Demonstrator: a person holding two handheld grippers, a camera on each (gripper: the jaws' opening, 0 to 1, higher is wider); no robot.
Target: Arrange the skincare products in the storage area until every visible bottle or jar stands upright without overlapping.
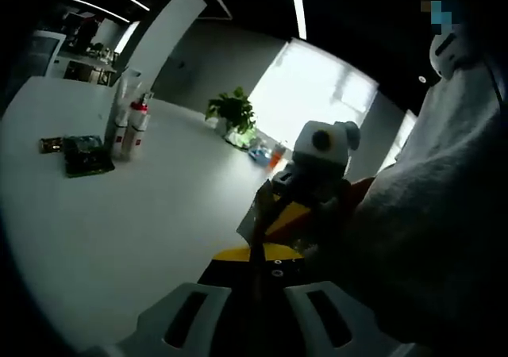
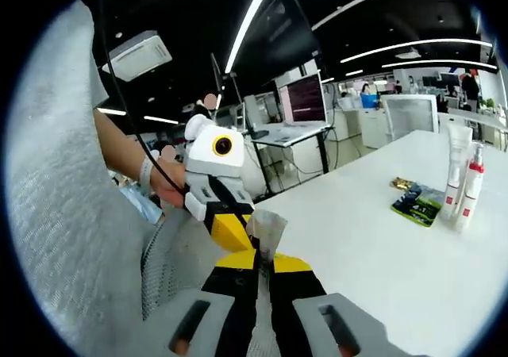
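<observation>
Skincare bottles: a small cluster of upright bottles [image 2: 464, 178] is seen standing on the white desk [image 2: 373, 254]; in the left gripper view the same cluster [image 1: 131, 123] stands at the far left of the desk.
Look: a taller pale tube and a white pump bottle with a red neck and red band are made out, close together and possibly touching; labels cannot be read.
Neighbouring items: a flat dark green packet [image 2: 418, 204] lies just beside the bottles, with a small gold-toned packet [image 2: 402, 184] behind it.
Long axis: the bottles' long axes are judged vertical, so no righting appears needed for these two.
Direction from the grippers: the cluster lies well apart, ahead and to the right of the right hand-held gripper [image 2: 262, 274], ahead and to the left of the left hand-held gripper [image 1: 262, 282].
Nearer hand: neither can be judged clearly nearer; both are held close together near the person's body.
Gripper state: each is seen clamped on a small crinkled translucent sachet [image 2: 266, 232] held between them.
Coming move: a long reach across the desk is judged necessary.
</observation>
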